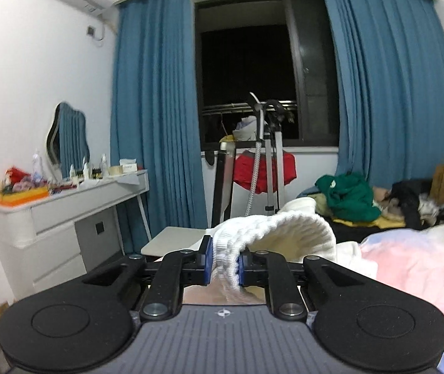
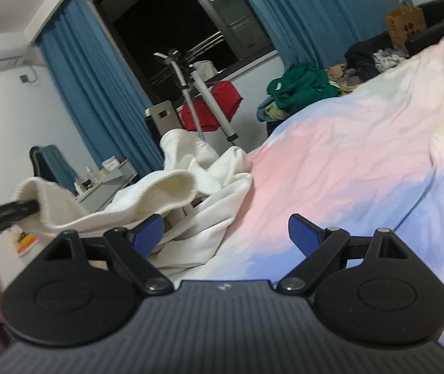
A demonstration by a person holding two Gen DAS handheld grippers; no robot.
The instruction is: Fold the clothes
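Left claw (image 1: 224, 266) clamped tight on ribbed hem of white sweater (image 1: 287, 233), blue pads pinching bunched knit between them; fabric lifted, arching up and right. Right claw (image 2: 225, 233) spread wide, holding nothing, hovering low over bed (image 2: 346, 162) with pastel pink-blue cover; its left finger (image 2: 147, 233) just beside loose sweater folds (image 2: 191, 180). Sweater heaped at bed's left edge. Brown paper bag (image 2: 404, 26) far back on bed, contents hidden. Green garment (image 2: 299, 85) piled beyond. Cluttered tabletop (image 1: 75, 187) against left wall.
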